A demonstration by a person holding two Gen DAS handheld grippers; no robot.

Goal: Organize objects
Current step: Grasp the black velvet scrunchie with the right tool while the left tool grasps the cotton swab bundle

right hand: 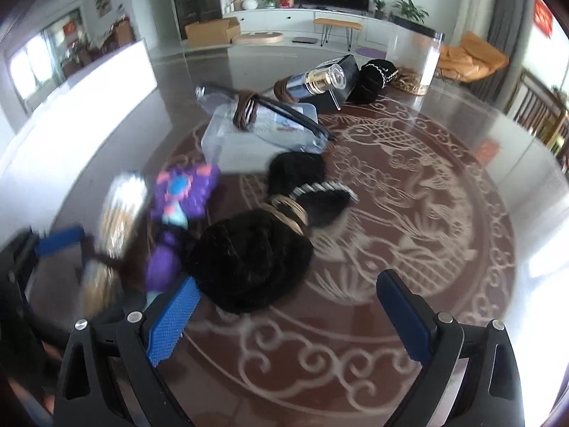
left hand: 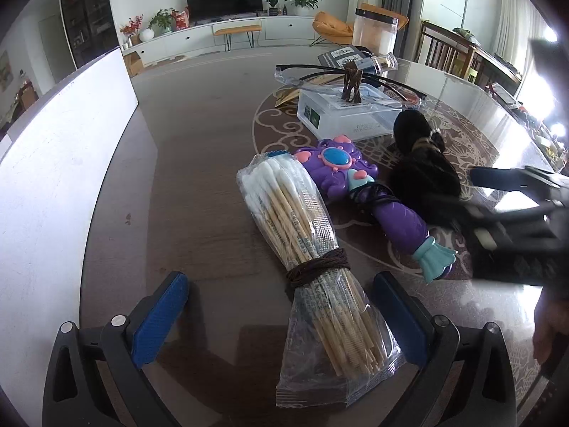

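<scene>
Reaching in from the near edge of the bench [left hand: 199, 163], the left tool [left hand: 281, 306] stands with its blue fingers [left hand: 161, 316] spread wide apart and nothing between the pads. The bag of cotton swabs [left hand: 302, 256] lies right in that gap, so the left tool is clearly the nearer one. Its long axis runs near to far, leaning slightly left as it goes: the white cotton tips point to the far left, the open plastic end points near, and a brown cord [left hand: 318, 267] ties the waist just beyond the fingertips. A short push forward would probably bring the pads level with the tied waist, across the bundle's width.

Just right of the bag lies the purple toy wand [left hand: 359, 181], angled the other way, head far-left and teal tail near-right. Right again sits the black furry pouch [right hand: 256, 259], long axis running near-left to far-right. The right tool [right hand: 288, 316] hovers over bare bench just beside it, fingers likewise apart and empty, its left pad near the pouch's edge.
</scene>
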